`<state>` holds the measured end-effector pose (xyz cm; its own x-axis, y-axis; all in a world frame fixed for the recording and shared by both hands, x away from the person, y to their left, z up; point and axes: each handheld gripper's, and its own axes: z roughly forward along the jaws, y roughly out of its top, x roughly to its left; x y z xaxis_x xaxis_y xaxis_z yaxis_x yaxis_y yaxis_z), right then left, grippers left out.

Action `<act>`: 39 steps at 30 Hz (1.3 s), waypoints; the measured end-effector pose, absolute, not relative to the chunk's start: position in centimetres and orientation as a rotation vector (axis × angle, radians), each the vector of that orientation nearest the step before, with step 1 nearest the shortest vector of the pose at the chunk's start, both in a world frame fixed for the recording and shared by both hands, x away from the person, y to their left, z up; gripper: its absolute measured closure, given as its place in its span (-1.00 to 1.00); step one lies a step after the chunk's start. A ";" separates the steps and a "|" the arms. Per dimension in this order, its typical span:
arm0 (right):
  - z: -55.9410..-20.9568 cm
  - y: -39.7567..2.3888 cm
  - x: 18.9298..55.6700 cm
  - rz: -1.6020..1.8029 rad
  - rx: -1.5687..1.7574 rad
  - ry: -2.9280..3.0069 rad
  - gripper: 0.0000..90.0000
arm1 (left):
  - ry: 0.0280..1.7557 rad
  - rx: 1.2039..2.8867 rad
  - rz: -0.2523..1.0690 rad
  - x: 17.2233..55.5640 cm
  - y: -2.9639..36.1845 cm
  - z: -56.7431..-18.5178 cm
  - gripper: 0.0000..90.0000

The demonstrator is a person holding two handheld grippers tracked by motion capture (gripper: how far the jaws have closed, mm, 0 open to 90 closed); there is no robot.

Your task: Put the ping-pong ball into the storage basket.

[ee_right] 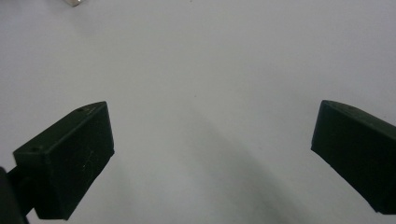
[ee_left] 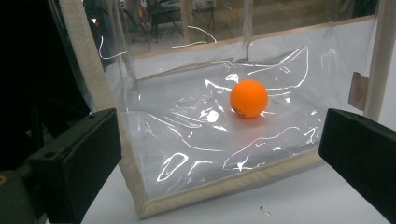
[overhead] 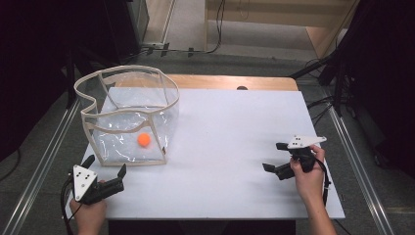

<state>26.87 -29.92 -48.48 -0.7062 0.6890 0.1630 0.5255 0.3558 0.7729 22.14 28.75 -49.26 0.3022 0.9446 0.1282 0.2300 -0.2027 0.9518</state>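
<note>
A clear plastic bag (overhead: 128, 105) with cream trim stands open-topped on the left of the white table (overhead: 230, 127). An orange ball (overhead: 143, 140) lies on the bag's floor near its front wall. My left gripper (overhead: 104, 165) is open just in front of the bag's near-left corner. In the left gripper view the ball (ee_left: 249, 98) sits behind the clear wall, and the bag's bottom trim (ee_left: 224, 186) runs between my wide-apart jaws (ee_left: 218, 140). My right gripper (overhead: 274, 156) is open at the right of the table, over bare white surface (ee_right: 212, 135), with nothing between its jaws.
A wooden strip (overhead: 230, 82) with a small dark spot (overhead: 242, 88) borders the table's far edge. Metal rails (overhead: 44, 156) run along both sides. Dark equipment and cables stand beyond the right edge (overhead: 342, 83). A small metallic bit (ee_right: 74, 2) lies at the top left.
</note>
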 end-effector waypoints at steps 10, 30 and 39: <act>-49.6 -32.1 25.1 1.313 1.142 2.351 -1.00 | 1.084 1.650 0.974 22.1 28.8 -49.3 -1.00; -50.9 -37.0 21.4 1.505 1.160 2.079 -1.00 | 1.088 1.641 0.964 22.2 28.9 -49.2 -1.00; -51.8 -38.8 21.1 1.574 1.169 2.009 -1.00 | 1.089 1.638 0.959 22.2 29.0 -49.2 -1.00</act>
